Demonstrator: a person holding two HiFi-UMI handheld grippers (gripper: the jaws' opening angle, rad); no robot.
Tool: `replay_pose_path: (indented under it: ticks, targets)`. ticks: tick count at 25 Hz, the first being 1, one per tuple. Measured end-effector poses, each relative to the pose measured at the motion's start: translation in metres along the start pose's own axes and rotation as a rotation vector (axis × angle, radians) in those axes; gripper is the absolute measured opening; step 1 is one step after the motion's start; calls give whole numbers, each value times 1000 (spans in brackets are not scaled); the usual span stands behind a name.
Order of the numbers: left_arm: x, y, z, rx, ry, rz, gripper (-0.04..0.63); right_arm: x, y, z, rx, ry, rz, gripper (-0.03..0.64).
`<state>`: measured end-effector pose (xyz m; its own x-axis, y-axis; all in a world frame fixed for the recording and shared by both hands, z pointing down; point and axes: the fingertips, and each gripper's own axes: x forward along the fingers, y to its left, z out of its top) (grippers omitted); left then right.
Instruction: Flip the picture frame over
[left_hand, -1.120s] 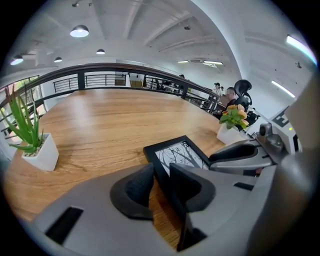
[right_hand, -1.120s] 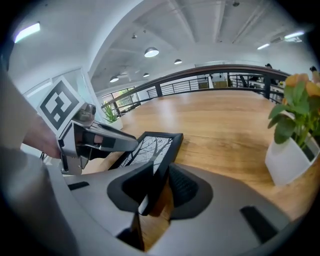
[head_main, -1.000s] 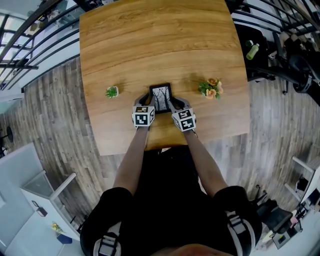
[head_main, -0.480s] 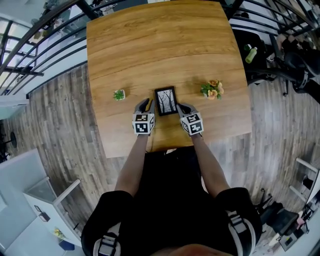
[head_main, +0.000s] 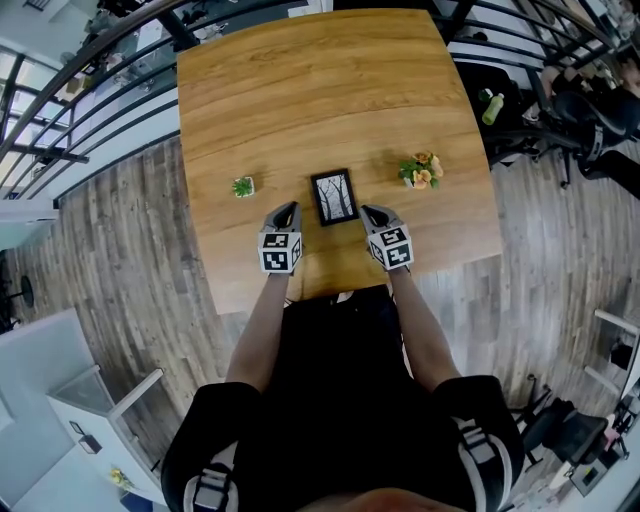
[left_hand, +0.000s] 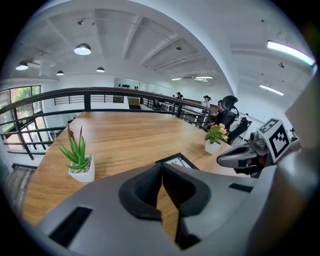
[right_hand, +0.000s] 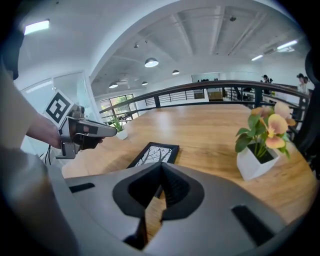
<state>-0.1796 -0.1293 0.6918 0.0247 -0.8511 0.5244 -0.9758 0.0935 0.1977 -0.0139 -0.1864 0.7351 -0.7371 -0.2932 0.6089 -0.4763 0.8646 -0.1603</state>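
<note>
The left gripper is pressed together with nothing between its jaws; they have just been closing on empty air. The right gripper is likewise pressed together and empty. Each hangs over the pale wooden worktop close to its near edge, one on either side of the small black rectangular picture frame. Neither touches the frame.

The frame lies flat near the middle of the near edge, its picture of bare branches facing up. A little green spiky plant in a white pot stands off to the left of the frame. A white pot of peach-coloured flowers stands to its right, towards the right edge.

Judging by this, no grip is in hand: the frame rests alone with both grippers clear of it. Whether the flip is done or not yet begun cannot be told from how it lies. If it is to be turned, the next move calls for spreading a gripper, lowering it to a side edge of the frame and pinching the thin rim before tipping it over.

Both bare forearms reach straight ahead from the person's body, roughly parallel. The grippers point forward and slope downward towards the worktop.
</note>
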Motion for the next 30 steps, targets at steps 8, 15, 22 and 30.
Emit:
replay_pose_path:
  ticks: [8,15,22,30]
  targets:
    - [-19,6,-1,6,-19,0,23,-15,4,5,-16,-26,-41,8]
    - [-24,-2,-1,24,-16,-25,23,-27,9,9,-5,-47,-66,8]
    - [-29,-6,5,28,-29,-34,23,-36,9,10,32,-59,-74,8]
    - [-32,-12,8,39,-40,-36,23,-40,7,8,25,-66,-83,8]
